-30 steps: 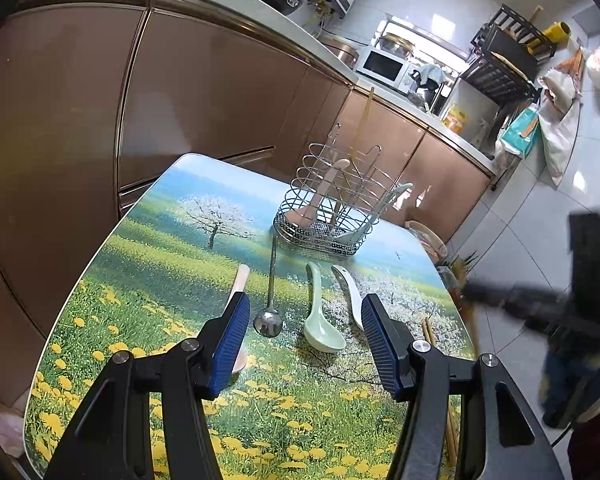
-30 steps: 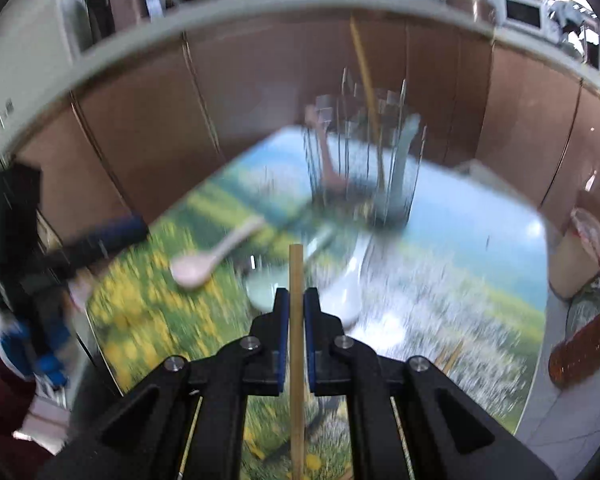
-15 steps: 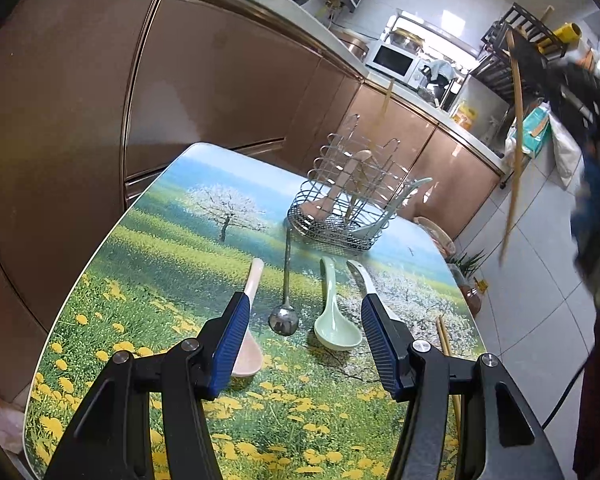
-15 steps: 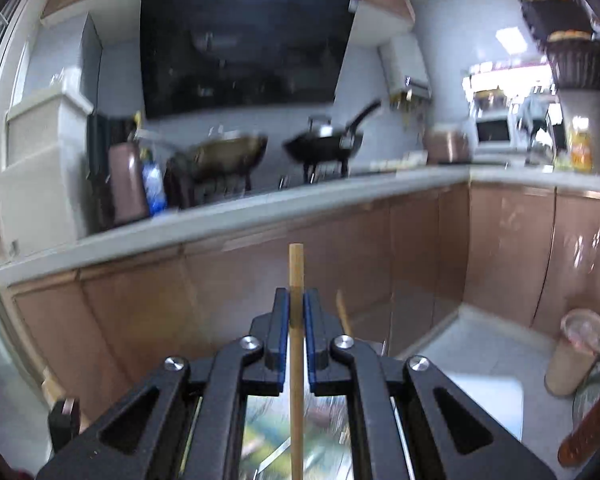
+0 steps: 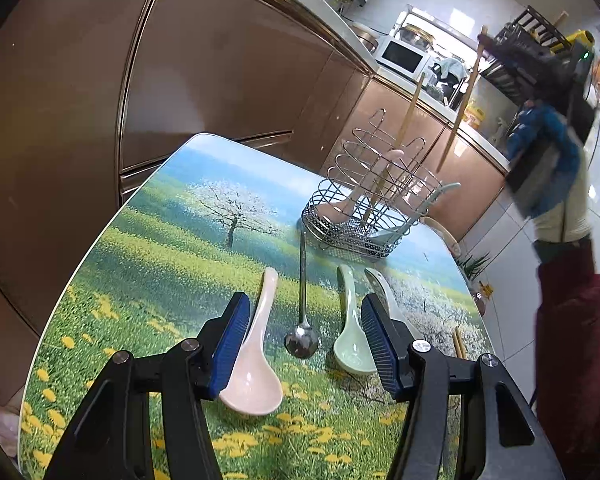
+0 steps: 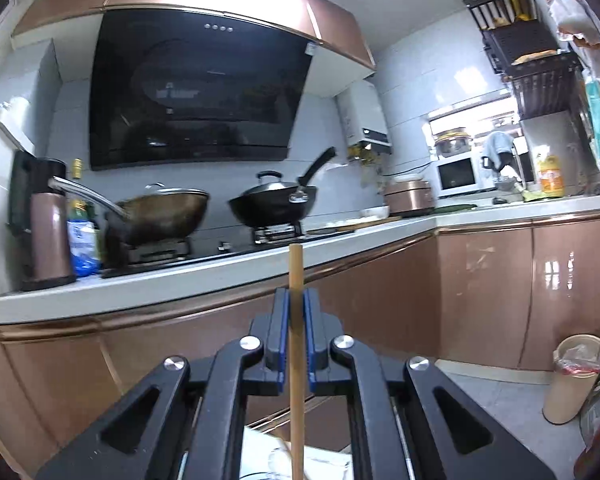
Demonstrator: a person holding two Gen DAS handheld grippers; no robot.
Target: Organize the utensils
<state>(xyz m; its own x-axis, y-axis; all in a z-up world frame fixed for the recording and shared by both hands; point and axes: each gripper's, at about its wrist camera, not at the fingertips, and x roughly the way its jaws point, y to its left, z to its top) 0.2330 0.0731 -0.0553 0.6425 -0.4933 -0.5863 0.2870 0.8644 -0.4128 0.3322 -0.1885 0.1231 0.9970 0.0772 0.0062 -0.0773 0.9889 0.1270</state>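
Observation:
My left gripper (image 5: 304, 344) is open and empty, low over the table (image 5: 148, 264). Between its fingers lie a pink spoon (image 5: 256, 356), a steel ladle (image 5: 301, 320), a green spoon (image 5: 350, 336) and a white spoon (image 5: 380, 286). A wire utensil basket (image 5: 372, 204) at the table's far end holds a pink spoon, a chopstick and a pale blue spoon. My right gripper (image 6: 296, 312) is shut on a wooden chopstick (image 6: 295, 344); in the left wrist view it holds this chopstick (image 5: 460, 108) upright above the basket's right side.
More chopsticks (image 5: 458, 342) lie at the table's right edge. Brown cabinets (image 5: 100, 92) stand close behind the table. The counter carries two woks (image 6: 276, 200), a microwave (image 6: 458, 174) and bottles. A bin (image 6: 572, 376) stands on the floor at right.
My right gripper has lifted the chopstick from low over the table to upright, high over the basket, and now faces the stove. My left gripper has crept forward over the spoons.

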